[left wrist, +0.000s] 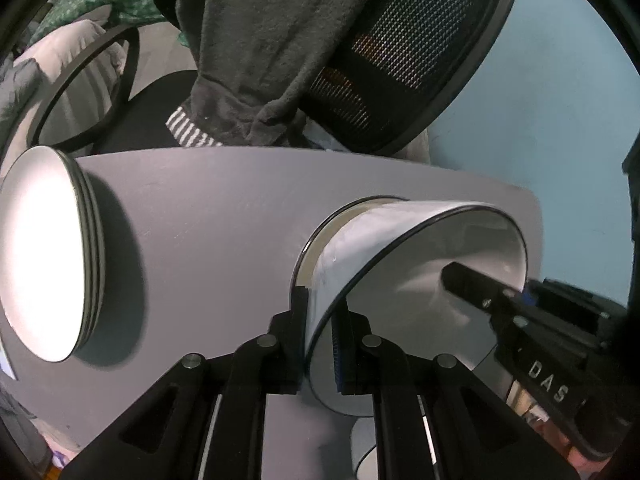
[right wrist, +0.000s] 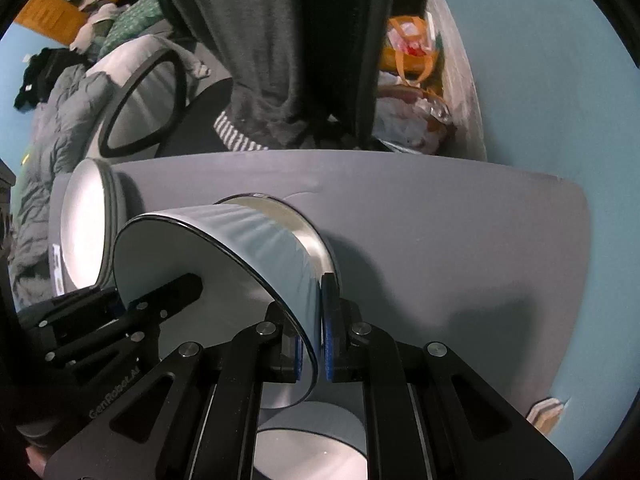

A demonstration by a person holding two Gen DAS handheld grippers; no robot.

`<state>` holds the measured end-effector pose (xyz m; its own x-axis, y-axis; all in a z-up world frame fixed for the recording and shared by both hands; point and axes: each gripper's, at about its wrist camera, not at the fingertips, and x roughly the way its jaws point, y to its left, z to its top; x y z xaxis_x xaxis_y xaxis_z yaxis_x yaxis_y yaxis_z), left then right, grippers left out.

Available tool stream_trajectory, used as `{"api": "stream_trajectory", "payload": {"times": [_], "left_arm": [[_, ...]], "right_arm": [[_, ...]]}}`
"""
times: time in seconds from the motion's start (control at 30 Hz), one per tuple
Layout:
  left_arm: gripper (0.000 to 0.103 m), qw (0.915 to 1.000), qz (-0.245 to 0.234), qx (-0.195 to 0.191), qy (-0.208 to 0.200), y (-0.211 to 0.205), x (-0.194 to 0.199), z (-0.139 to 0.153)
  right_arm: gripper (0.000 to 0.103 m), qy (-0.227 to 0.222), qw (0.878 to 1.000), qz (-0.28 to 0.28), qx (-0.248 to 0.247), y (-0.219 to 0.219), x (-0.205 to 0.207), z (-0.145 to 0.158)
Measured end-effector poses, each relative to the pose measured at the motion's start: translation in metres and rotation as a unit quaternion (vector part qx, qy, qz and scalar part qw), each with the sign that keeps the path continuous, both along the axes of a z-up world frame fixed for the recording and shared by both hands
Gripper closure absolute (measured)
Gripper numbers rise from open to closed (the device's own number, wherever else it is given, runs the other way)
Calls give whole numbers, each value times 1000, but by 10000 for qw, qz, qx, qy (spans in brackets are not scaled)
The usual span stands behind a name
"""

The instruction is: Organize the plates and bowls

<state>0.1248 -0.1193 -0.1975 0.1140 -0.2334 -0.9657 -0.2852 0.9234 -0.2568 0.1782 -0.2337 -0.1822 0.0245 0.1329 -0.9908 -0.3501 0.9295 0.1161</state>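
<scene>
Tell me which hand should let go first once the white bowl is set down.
Probably the right. Both grippers, left and right, pinch opposite rims of the white ribbed bowl. The stack of white plates lies on the left gripper's side, so the right gripper has open grey tabletop to retreat over.

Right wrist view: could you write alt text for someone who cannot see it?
Two black hand-held tools grip opposite rim walls of one white bowl above a grey table: the right tool in front, the left tool reaching in from the left. A stack of white plates sits further left, and a draped office chair stands behind.
</scene>
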Motion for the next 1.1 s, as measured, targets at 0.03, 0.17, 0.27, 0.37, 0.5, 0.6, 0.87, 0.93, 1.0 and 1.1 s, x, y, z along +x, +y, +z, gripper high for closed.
{"api": "stream_trajectory", "payload": {"times": [0.03, 0.17, 0.27, 0.37, 0.5, 0.6, 0.87, 0.93, 1.0, 1.1], "left_arm": [[94, 10000, -48, 34, -2, 0, 3, -1], [94, 9994, -259, 128, 183, -3, 13, -12], [94, 9988, -396, 185, 210, -6, 15, -14], [94, 9983, -439, 267, 284, -7, 13, -15], [93, 9982, -427, 274, 317, -8, 11, -11], [93, 9978, -461, 307, 357, -10, 12, -10], [81, 9962, -681, 358, 420, -16, 16, -3], [74, 9952, -795, 367, 434, -20, 18, -1], [58, 9949, -840, 382, 410, -22, 18, 1], [53, 9928, -919, 686, 342, -24, 16, 6]], "right_arm": [[95, -17, 10000, -1, 3, 0, 1, 2], [94, -1, 10000, 5, -62, -1, 5, 3], [94, 168, 9998, -88, -27, -4, 6, 1], [90, 237, 9996, -116, -136, -6, 5, 2], [90, 313, 9994, -93, -112, -7, 4, 3], [90, 273, 9995, -109, -137, -9, 4, 3], [89, 243, 9996, -82, -89, -10, 0, 0], [89, 234, 9997, -73, -73, -10, -2, -1], [89, 204, 9997, -73, -100, -9, -3, -1], [87, 223, 9997, -105, -12, -9, -4, -3]]}}
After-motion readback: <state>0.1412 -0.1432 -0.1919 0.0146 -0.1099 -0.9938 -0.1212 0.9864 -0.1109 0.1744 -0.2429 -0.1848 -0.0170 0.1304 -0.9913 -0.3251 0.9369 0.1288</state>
